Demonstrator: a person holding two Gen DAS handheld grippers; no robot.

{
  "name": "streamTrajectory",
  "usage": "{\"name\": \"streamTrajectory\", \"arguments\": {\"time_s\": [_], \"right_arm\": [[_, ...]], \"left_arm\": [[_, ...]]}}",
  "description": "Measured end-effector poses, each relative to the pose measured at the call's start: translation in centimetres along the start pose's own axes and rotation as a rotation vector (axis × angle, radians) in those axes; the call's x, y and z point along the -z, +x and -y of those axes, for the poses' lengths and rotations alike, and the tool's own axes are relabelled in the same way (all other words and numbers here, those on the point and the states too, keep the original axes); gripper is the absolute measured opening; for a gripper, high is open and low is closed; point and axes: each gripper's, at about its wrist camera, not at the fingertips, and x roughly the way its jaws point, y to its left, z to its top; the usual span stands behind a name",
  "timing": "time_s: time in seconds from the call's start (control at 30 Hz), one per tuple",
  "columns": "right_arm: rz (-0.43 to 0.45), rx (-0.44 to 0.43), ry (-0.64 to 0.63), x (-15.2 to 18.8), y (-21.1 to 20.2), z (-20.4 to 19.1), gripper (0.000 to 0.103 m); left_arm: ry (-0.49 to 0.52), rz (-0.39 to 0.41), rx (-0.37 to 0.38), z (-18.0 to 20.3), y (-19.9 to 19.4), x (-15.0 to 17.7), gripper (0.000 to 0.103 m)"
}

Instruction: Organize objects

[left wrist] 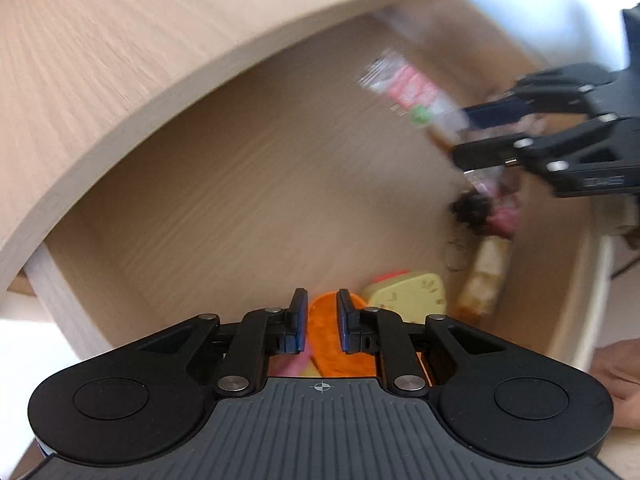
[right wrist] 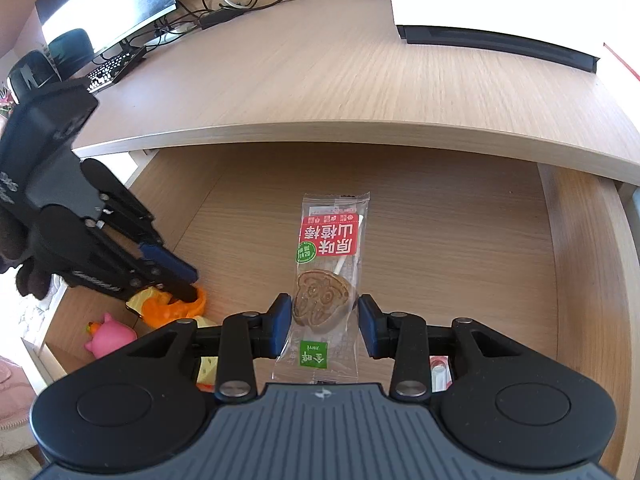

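Note:
An open wooden drawer (right wrist: 460, 248) sits under the desk top. A clear snack packet (right wrist: 328, 272) with a red label and a brown lollipop lies on the drawer floor between the fingers of my right gripper (right wrist: 324, 320), which is open around it. The blurred packet (left wrist: 408, 92) and right gripper (left wrist: 496, 136) also show in the left wrist view. My left gripper (left wrist: 322, 324) is closed on an orange toy (left wrist: 330, 340). In the right wrist view its fingers (right wrist: 176, 276) pinch the orange toy (right wrist: 176, 308) at the drawer's left.
A pink pig toy (right wrist: 110, 336) and yellow toys (left wrist: 408, 296) lie in the drawer's left part. A monitor (right wrist: 108, 4), keyboard (right wrist: 116, 66), cables and a white aigo box (right wrist: 500, 4) stand on the desk top (right wrist: 320, 72). The drawer's right wall (right wrist: 592, 264) is near.

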Motion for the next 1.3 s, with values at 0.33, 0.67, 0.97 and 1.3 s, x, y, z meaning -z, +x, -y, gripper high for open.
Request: {"name": "streamTrajectory", "arguments": {"time_s": [0.33,0.67,0.97,1.3], "right_arm": [[-0.005,-0.005,0.002,0.1,0.0,0.0,0.036],[0.002,-0.001,-0.005,0.3,-0.2,-0.1,0.036],[-0.002,0.008,-0.004,0.3,0.0,-0.2,0.036],[0.021,0.083,0.005,2.5,-2.0,-0.8,0.036]], "left_arm": [[0.266,-0.011,-0.113,5.6,-1.1,2.7,0.017],[0.367,-0.092,-0.273,8.5,2.3,3.2,0.020],[0.306,-0.055,-0.215,7.5,3.4,2.3,0.020],[0.343,0.136,-0.192,8.2,-0.3,3.7,0.008]]}}
